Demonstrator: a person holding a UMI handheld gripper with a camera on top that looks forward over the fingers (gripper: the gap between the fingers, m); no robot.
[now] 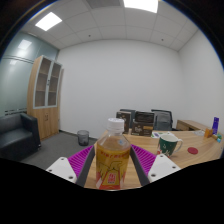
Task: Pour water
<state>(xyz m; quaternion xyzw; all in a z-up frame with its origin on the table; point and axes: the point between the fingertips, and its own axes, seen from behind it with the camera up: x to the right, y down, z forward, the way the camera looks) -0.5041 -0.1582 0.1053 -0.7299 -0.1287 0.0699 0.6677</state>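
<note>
The gripper (113, 165) has a clear plastic bottle (113, 158) between its two fingers, the purple pads (84, 161) pressed against either side of the body — so it is clamped on the bottle and carries it, lifted above the wooden desk (200, 150). The bottle holds amber-tinted liquid, bears a label low on its body, and has a pale cap (115, 127) at the top. Its long axis stands upright, cap pointing to the ceiling, which suits carrying: nothing spills while the neck is up. Just ahead and to the right, on the desk's near part, stands a white cup (168, 144) with a green sleeve — likely the vessel to fill. Whether the cap is screwed on cannot be told. Pouring has not begun; the bottle would need tilting toward the cup.
</note>
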